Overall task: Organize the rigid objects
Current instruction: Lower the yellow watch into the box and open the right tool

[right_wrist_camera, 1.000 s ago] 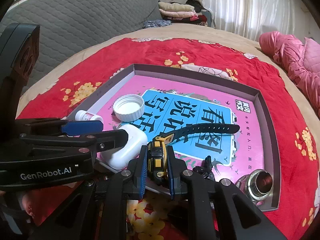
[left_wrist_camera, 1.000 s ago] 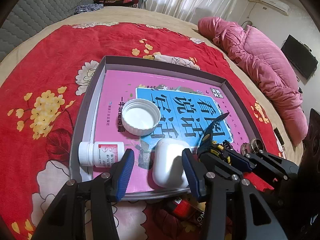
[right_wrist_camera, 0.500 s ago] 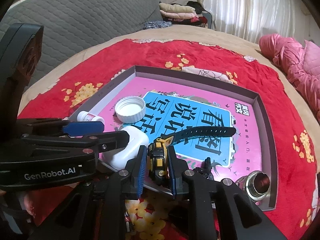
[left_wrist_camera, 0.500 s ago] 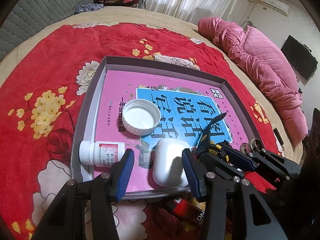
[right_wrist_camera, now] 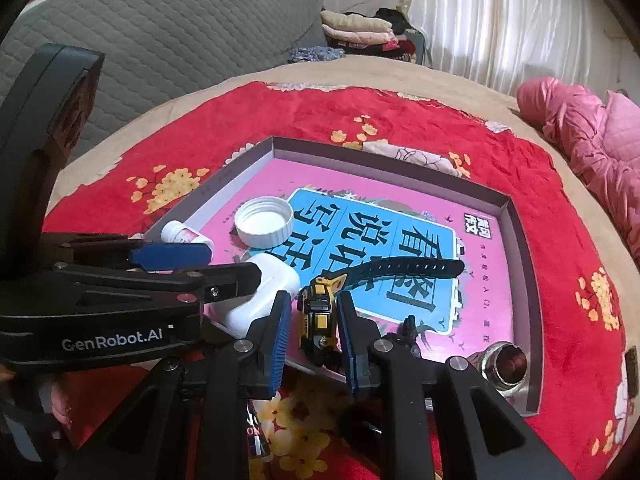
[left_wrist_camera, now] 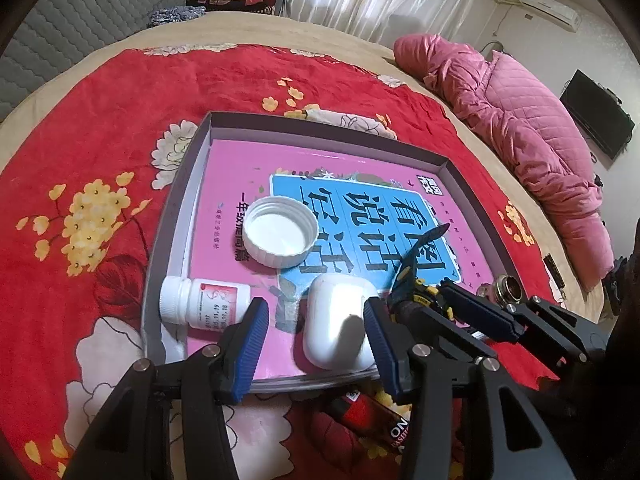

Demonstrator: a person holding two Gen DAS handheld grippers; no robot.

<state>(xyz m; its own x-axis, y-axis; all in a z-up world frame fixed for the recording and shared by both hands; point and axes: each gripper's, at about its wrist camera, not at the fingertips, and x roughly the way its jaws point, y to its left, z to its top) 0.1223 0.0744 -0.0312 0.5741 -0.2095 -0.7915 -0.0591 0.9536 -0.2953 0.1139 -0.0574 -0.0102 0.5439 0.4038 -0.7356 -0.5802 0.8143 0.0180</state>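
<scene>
Right claw [right_wrist_camera: 313, 322] opening around the yellow-black watch [right_wrist_camera: 318, 314], set at the near edge of the tray [right_wrist_camera: 520, 216] on the bed, strap running away to the right. Left claw [left_wrist_camera: 316, 336] spread, empty, white case [left_wrist_camera: 336, 326] lying between its pads (untouched, long axis pointing away), nearer this hand.

Each view looks forward and steeply down along its own tool from the near edge of the bed, close above the shallow box [left_wrist_camera: 460, 176]. The left view sits at the box's near left end, the right view [right_wrist_camera: 520, 232] just to its right. Both share the box, the red blanket [left_wrist_camera: 100, 120] and the pink jacket [left_wrist_camera: 520, 120].
</scene>
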